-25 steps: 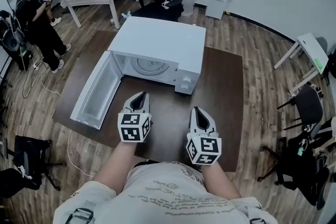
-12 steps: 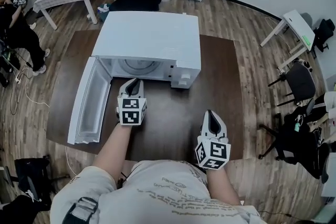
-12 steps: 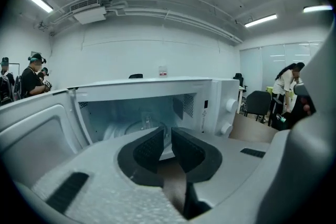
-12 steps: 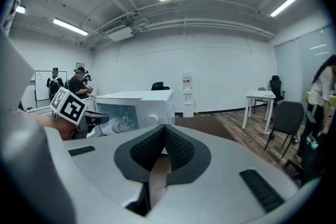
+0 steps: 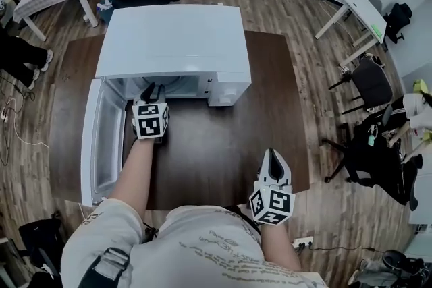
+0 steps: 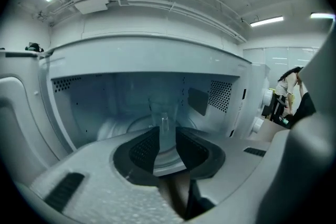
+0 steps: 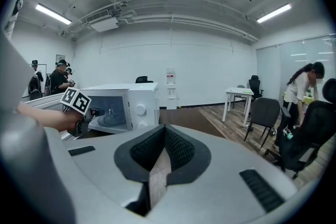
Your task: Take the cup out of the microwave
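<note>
Left gripper at the microwave mouth, cup dead ahead

I've brought my left gripper forward from over the table into the open microwave. Its jaws stand apart and empty, lined up on the clear cup, which sits further in on the turntable. My right gripper has dropped back toward me, jaws together on nothing. I judge the grasp is close.
</note>
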{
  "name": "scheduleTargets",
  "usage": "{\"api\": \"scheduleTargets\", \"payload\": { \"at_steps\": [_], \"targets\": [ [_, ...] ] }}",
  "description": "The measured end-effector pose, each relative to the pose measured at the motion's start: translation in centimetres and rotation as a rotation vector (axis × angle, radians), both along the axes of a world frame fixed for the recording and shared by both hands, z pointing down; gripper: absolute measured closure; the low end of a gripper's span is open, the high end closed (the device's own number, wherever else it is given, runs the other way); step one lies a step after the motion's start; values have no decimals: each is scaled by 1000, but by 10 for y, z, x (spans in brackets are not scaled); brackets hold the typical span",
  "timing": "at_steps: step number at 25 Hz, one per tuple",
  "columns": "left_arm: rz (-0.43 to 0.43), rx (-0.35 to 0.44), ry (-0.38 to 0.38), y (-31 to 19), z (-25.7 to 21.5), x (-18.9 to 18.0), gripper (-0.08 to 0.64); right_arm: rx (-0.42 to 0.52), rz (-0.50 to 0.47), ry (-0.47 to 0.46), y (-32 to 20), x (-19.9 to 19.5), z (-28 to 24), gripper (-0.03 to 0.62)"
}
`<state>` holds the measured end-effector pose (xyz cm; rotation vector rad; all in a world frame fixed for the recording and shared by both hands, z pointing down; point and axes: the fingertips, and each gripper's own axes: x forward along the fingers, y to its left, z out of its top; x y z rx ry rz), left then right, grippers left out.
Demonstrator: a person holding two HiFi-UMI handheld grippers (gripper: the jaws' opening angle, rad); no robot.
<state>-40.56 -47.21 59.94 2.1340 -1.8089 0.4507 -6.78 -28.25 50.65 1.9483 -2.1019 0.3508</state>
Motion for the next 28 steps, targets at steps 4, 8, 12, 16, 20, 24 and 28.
{"api": "scheduleTargets", "payload": {
  "at_steps": [4,8,12,16,20,24,28],
  "targets": [
    [-7,-2,25,-19,8,-1,468,-20,46,5,8,12,7,577],
    [-19,-27,30,-37,18,2,468,-36,90,-5,11,25,12,577],
    [-38,-64,54,-52,24,0,468,-37,116,2,13,35,10,577],
    [-13,-85,55,-63,26,1,466,-41,133,10,17,41,12,577],
    [-2,-80,58,-70,28,3,468,-56,146,19,19,47,16,577],
    [19,-87,45,-74,34,7,473,-56,138,27,18,44,14,577],
    [60,-64,25,-73,36,15,511,-63,124,42,16,40,15,577]
  ]
}}
